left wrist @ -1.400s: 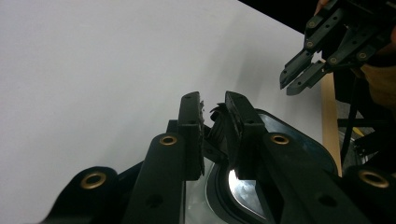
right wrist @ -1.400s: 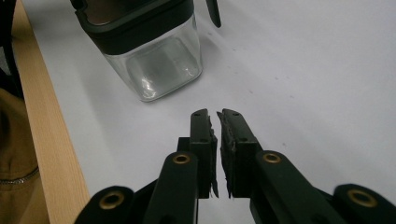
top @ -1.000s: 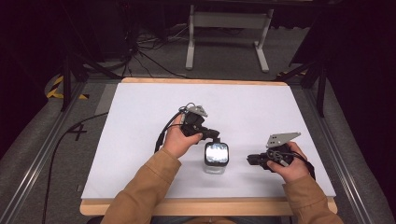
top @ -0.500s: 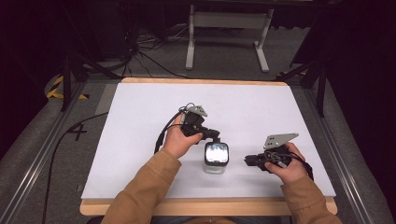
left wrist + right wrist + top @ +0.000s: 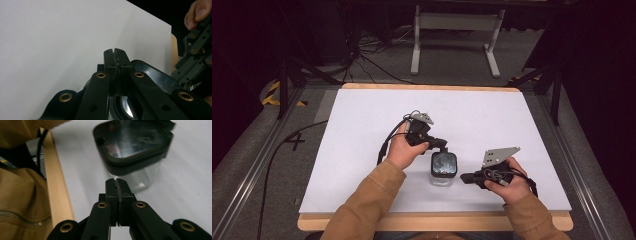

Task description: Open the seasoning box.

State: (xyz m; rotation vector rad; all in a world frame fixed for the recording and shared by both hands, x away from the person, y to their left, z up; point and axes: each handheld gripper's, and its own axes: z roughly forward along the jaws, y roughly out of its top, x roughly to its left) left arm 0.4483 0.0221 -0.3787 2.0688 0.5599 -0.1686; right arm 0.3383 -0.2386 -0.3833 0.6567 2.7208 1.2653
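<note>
A small clear container (image 5: 443,169) with a glossy black-rimmed lid stands near the front middle of the white table (image 5: 362,130). My left gripper (image 5: 442,147) comes at it from the far left, jaws shut and empty, tips over the lid's far edge. In the left gripper view the shut tips (image 5: 115,51) lie above the lid (image 5: 155,77). My right gripper (image 5: 464,177) lies low at the container's right, pointing left at it. Its shut tips (image 5: 115,181) sit just short of the clear wall below the lid (image 5: 132,145), holding nothing.
The table's wooden front edge (image 5: 58,195) runs close beside the right gripper. A tan sleeve (image 5: 22,202) is beside it. The right hand (image 5: 197,12) and its gripper (image 5: 197,52) show at the left gripper view's right. Cables (image 5: 377,60) and a white stand (image 5: 457,30) lie beyond the table.
The right gripper has slid a little to the left, closer to the container. The left gripper and the container have stayed where they were.
</note>
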